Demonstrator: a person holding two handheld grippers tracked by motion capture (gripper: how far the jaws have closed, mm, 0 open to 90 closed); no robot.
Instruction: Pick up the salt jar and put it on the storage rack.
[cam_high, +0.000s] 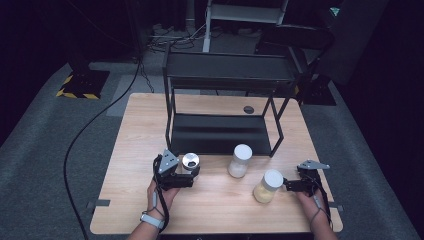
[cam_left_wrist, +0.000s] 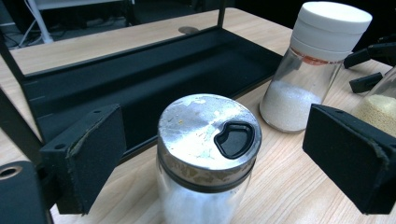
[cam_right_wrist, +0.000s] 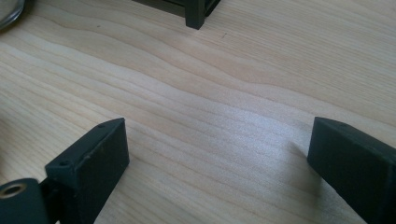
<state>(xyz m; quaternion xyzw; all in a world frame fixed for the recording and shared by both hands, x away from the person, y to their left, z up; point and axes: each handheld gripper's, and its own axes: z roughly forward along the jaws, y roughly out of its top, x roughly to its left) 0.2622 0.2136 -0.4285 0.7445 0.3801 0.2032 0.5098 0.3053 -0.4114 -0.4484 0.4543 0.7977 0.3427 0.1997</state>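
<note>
A glass jar with a worn silver lid (cam_left_wrist: 208, 140) stands on the wooden table (cam_high: 210, 210) in front of the black rack. My left gripper (cam_left_wrist: 219, 158) is open, one jaw on each side of that jar and neither touching it. From above, the left gripper (cam_high: 191, 171) sits just below the silver-lidded jar (cam_high: 190, 161). My right gripper (cam_right_wrist: 219, 163) is open over bare wood with nothing between its jaws. In the high view the right gripper (cam_high: 289, 184) is just right of a white-lidded jar of yellow grains (cam_high: 268, 186).
A white-lidded jar of white powder (cam_high: 240, 160) stands mid-table, also seen as the white-lidded jar (cam_left_wrist: 317, 60). The black two-tier rack (cam_high: 220, 132) fills the back of the table; its leg (cam_right_wrist: 196, 14) is ahead of the right gripper. A small dark disc (cam_high: 248, 109) lies behind.
</note>
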